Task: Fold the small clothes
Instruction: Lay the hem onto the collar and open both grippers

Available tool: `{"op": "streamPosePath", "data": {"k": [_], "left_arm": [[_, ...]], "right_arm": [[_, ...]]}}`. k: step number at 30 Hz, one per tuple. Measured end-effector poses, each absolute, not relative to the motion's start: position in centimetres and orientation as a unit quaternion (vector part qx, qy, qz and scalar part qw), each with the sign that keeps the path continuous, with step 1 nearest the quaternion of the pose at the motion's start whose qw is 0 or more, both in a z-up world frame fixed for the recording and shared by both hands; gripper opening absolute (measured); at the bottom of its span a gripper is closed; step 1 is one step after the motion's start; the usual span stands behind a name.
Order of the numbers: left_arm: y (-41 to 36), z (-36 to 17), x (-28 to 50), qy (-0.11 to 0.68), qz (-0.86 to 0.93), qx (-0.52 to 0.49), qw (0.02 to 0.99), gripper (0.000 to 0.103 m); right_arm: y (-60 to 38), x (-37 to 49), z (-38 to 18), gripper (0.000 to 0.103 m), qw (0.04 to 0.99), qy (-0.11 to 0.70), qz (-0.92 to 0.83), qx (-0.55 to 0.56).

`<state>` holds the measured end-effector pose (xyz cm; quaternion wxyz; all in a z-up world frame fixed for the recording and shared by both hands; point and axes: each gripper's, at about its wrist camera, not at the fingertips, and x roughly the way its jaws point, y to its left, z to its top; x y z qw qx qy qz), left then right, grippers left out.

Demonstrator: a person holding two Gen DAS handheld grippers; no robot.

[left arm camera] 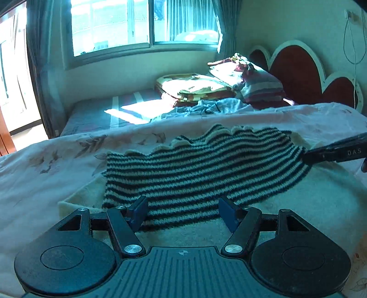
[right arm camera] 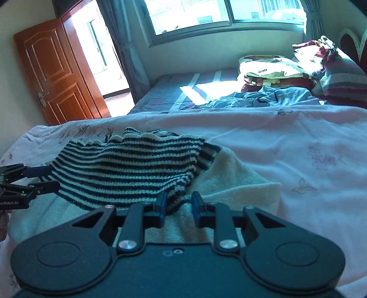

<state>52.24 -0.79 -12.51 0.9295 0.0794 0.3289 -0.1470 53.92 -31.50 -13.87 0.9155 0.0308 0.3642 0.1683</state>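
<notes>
Both grippers stand open at the near hem of the striped knit garment (left arm camera: 201,169) lying mid-frame on the pink bedcover (left arm camera: 45,183), left gripper (left arm camera: 182,212) wide, right gripper (right arm camera: 177,207) narrower, neither gripping cloth; judged step: pre-grasp, requiring closure on the hem before folding

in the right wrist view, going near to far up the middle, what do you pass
right hand-held gripper → striped knit garment → pink floral bedcover → blue crumpled cloth → folded blankets → window
</notes>
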Motion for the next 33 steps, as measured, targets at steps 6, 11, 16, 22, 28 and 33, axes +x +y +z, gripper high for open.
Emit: {"op": "streamPosePath", "data": {"k": [6,11,16,22,28,33], "left_arm": [[-0.6,-12.9,51.9,0.331,-0.131,0.069,0.932,0.069],[0.8,-12.8,51.2,0.337,-0.125,0.075,0.93,0.069],[2.2,-12.6,50.9,0.34,-0.117,0.072,0.93,0.069],[2.4,-11.8,50.4,0.337,-0.106,0.058,0.934,0.069],[-1.7,-11.0,49.5,0.316,-0.129,0.051,0.939,0.069],[-3.8,-12.4,48.9,0.331,-0.137,0.037,0.933,0.069]], "right_arm": [[-31.7,53.7,-13.5,0.006,0.923,0.358,0.14,0.002],[-32.9,52.7,-14.0,0.005,0.926,0.362,0.105,-0.008],[-32.4,53.1,-14.6,0.006,0.926,0.367,0.091,-0.013],[-31.6,51.7,-12.4,0.035,0.939,0.331,0.095,-0.013],[-25.1,50.8,-11.4,0.03,0.928,0.324,0.181,-0.029],[-21.0,50.7,-13.6,0.026,0.914,0.351,0.195,-0.06]]}}
